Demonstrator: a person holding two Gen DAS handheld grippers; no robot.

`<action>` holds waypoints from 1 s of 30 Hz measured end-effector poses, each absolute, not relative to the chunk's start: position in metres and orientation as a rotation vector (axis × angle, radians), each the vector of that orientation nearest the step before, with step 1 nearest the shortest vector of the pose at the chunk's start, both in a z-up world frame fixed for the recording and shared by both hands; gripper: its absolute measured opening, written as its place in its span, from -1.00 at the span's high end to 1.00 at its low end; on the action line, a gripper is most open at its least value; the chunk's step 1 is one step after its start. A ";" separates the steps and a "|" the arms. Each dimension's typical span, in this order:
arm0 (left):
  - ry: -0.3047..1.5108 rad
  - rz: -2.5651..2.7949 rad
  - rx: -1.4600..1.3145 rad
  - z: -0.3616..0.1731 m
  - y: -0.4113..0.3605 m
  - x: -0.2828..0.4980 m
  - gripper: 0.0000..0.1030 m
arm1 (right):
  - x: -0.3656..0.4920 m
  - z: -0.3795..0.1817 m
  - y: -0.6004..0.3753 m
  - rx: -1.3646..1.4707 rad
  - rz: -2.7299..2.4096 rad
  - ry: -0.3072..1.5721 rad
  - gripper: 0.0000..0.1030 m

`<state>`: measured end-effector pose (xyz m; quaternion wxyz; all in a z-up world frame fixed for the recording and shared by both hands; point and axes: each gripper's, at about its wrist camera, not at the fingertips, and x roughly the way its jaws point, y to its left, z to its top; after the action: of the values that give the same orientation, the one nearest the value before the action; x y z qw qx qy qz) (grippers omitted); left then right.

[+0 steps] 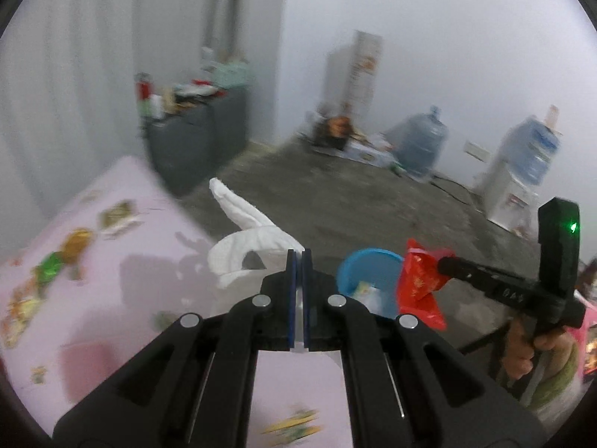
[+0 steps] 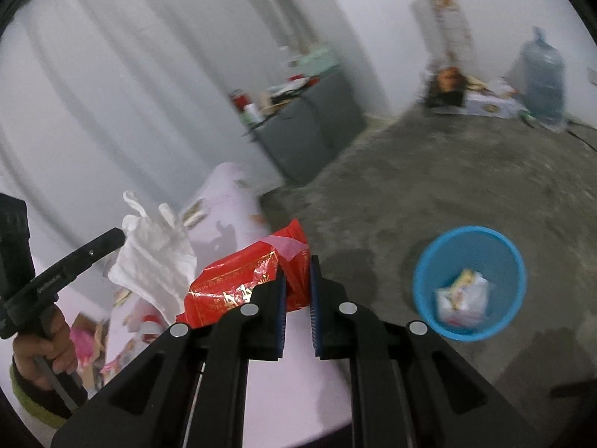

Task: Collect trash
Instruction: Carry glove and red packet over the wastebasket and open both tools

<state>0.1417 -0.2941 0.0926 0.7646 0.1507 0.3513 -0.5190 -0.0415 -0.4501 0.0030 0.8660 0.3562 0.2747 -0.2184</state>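
Left gripper [image 1: 297, 257]: jaws pressed together on a white tissue [image 1: 246, 239]; the tissue sticks up and out to the left of the tips, held above the table edge.
Right gripper [image 2: 297, 272]: jaws clamped on a red wrapper [image 2: 238, 283] (a narrow gap remains between the pads, filled by the wrapper's end); most of the wrapper hangs out to the left of the tips.
Left gripper, seen from the right wrist: it enters from the left edge with the tissue [image 2: 156, 257] at its tip, just beside the wrapper.
Right gripper, seen from the left wrist [image 1: 444, 261]: it enters from the right with the wrapper [image 1: 419, 283] at its tip, in front of the bin.
Hands: one hand [image 1: 522, 347] grips the right gripper's handle; the other hand [image 2: 41, 347] grips the left gripper's handle; a green cuff shows at each wrist.
Bin [image 2: 470, 239]: blue mesh, upright on the floor, beside the table; a crumpled pale packet [image 2: 462, 295] lies inside it.
Table [image 1: 112, 280]: pink cover with printed patterns; several small wrappers [image 1: 74, 246] lie on its left part (blurred, so type cannot be told).
Floor [image 2: 429, 186]: grey and rough.
Background: a dark grey cabinet [image 1: 201, 138] with clutter on top, two water jugs [image 1: 421, 142], a white dispenser [image 1: 518, 183], pale curtain and wall.
Image quality: both views carry motion blur.
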 end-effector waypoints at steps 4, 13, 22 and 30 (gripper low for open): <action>0.822 -1.211 0.358 0.061 -0.356 0.119 0.99 | -0.080 -0.018 -0.477 0.775 -0.571 0.600 0.79; 1.024 -1.338 0.448 -0.031 -0.481 0.073 0.99 | -0.118 -0.090 -0.541 0.870 -0.746 0.712 0.78; 1.139 -1.402 0.449 -0.105 -0.565 0.047 0.85 | -0.114 -0.158 -0.599 0.891 -0.862 0.827 0.70; 1.126 -1.348 0.458 -0.112 -0.581 0.041 0.10 | -0.103 -0.208 -0.628 0.871 -0.901 0.912 0.10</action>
<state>0.0412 -0.5813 -0.1124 0.6156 0.1988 0.4889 -0.5852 -0.1026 -0.6278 -0.2084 0.7143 0.3933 0.4117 -0.4069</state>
